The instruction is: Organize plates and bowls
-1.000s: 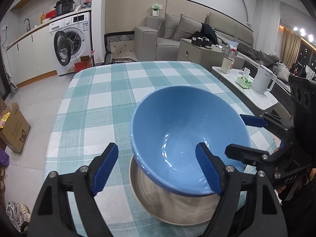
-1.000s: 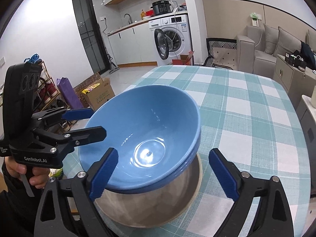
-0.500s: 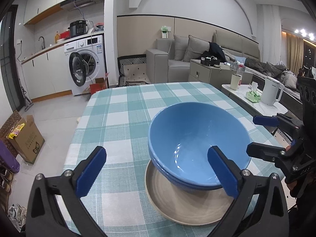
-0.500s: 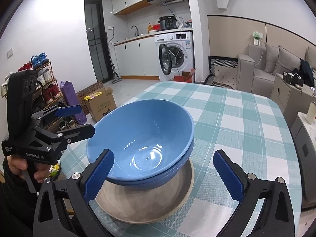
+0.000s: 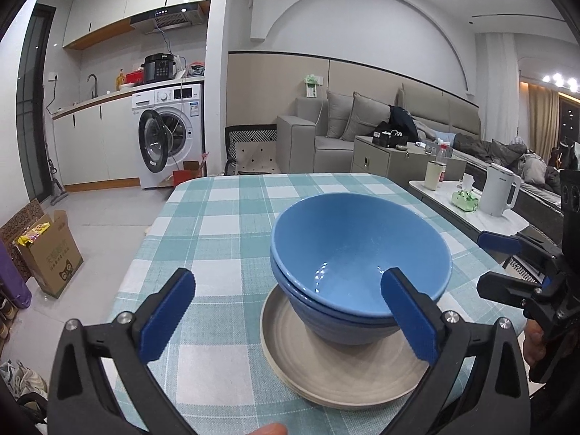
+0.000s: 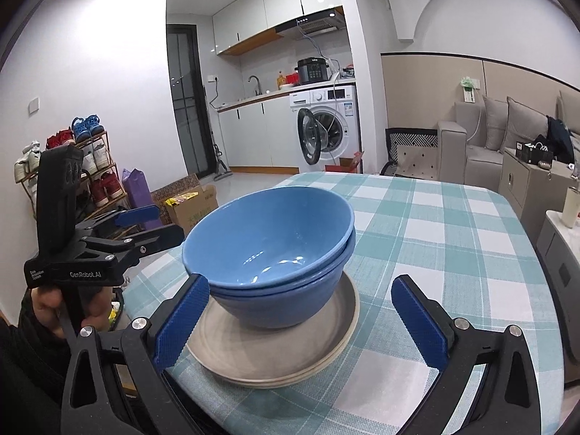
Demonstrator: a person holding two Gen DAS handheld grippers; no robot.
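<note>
Now two blue bowls [image 5: 357,253], one nested inside the other, sit on a stack of beige plates [image 5: 340,369] near the front edge of the table [image 5: 224,217], which wears a teal-and-white checked cloth. Seemingly two plates lie in that stack, though the rims are hard to count. The left claw [image 5: 290,317] stands wide apart with nothing between its blue pads; its right pad overlaps the bowls in view, but whether it touches them I cannot tell. The right claw [image 6: 302,320] is likewise spread wide and empty, just short of the plates. Both claws' jaws have just been opening.
</note>
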